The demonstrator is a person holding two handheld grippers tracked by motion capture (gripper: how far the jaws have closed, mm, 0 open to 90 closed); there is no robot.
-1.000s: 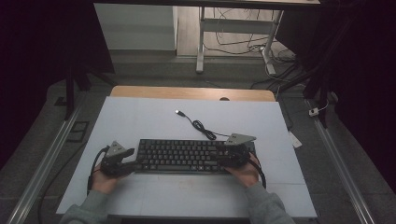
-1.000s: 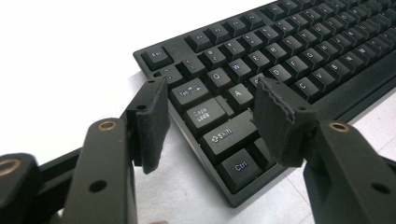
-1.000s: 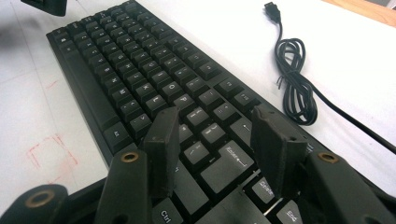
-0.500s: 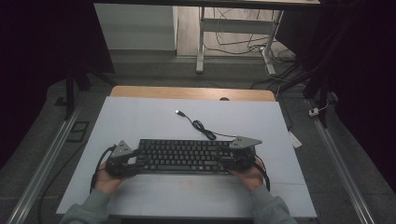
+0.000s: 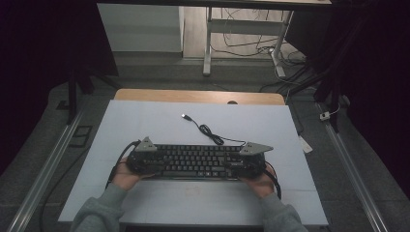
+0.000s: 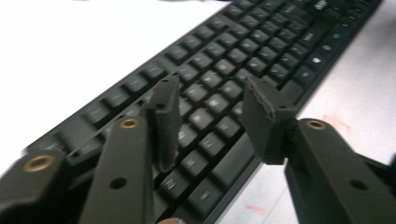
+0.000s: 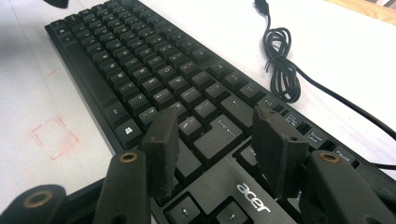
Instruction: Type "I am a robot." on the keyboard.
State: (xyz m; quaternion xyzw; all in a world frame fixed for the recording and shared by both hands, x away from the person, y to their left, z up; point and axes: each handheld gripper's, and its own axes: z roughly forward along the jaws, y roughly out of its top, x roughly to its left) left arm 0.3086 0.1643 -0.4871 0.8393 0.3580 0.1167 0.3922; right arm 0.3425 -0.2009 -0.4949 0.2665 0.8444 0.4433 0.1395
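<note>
Both tongs hung parted over the keyboard (image 5: 196, 161): the left gripper (image 6: 212, 119), just narrowing, and the right gripper (image 7: 215, 149) grasped nothing.

Matt black plastic keyboard (image 5: 196, 161) with smooth keys, thin black rubbery cable (image 5: 209, 133), smooth white surface (image 5: 145, 121) with bare wood far edge, matt black jaws with ridged pads

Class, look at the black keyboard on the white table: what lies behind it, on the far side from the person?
Behind the keyboard its black cable lies loosely bundled on the white table, ending in a USB plug. Where the cable joins the keyboard is covered by the right gripper.
</note>
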